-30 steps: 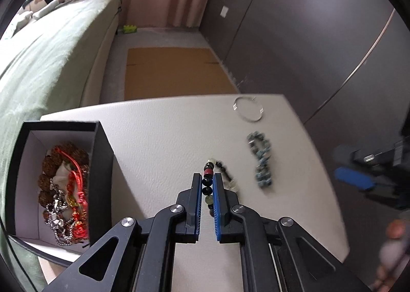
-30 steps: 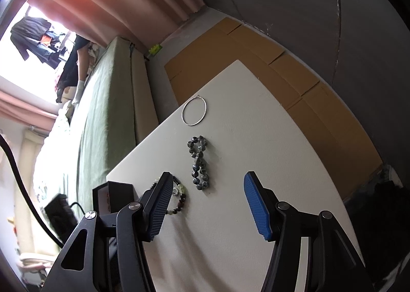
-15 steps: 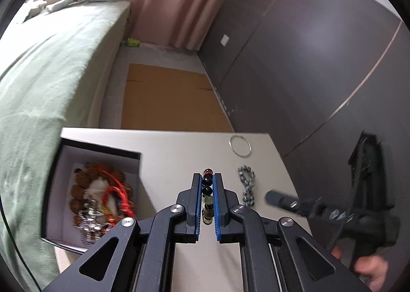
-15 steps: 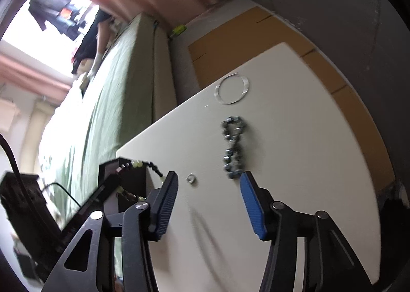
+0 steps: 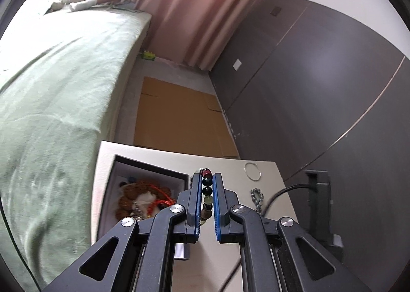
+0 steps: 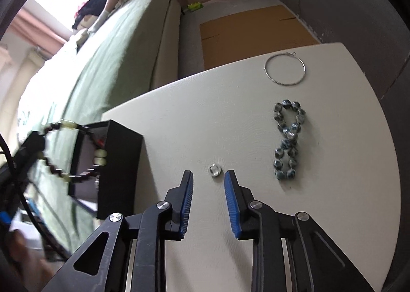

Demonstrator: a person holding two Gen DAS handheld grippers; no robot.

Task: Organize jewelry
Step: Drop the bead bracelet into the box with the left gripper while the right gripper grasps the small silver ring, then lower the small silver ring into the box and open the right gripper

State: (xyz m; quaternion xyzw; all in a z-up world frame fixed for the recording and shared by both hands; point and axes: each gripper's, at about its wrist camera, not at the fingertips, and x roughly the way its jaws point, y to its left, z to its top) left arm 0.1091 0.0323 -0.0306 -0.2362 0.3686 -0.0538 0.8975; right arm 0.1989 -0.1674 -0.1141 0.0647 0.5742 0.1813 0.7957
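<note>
Bracelet: a string of dark, red and pale green beads, the beaded bracelet point(image 5: 207, 193), is clamped between the blue pads of the left gripper point(image 5: 206, 197); in the right wrist view its loop point(image 6: 69, 151) hangs at 9 o'clock, in front of the open box.
Left gripper: clenched on the beaded bracelet, the beads lined up along the narrow gap between its pads, raised above the table near the box's right wall.
Right gripper: the right gripper point(image 6: 208, 187) hangs low over the table with nothing between its pads; its jaws have just been closing and stand part-way apart.
Ring: a small silver ring point(image 6: 214, 170) lies on the table just beyond the right gripper's fingertips, at 12 o'clock from the gap, untouched.
Box: a black box point(image 6: 120, 164) with a pale lining sits at the table's left edge; in the left wrist view it holds brown wooden beads, red cord and a silver chain point(image 5: 143, 197).
Blue-grey bracelet: a blue-grey stone bracelet point(image 6: 288, 138) lies twisted in a figure of eight, at 2 o'clock from the right gripper.
Hoop: a thin silver hoop point(image 6: 285, 69) lies flat beyond the blue-grey stone bracelet, near the table's far edge.
Table: a cream table point(image 6: 230, 117) stands beside a bed with a green cover point(image 5: 56, 82).
</note>
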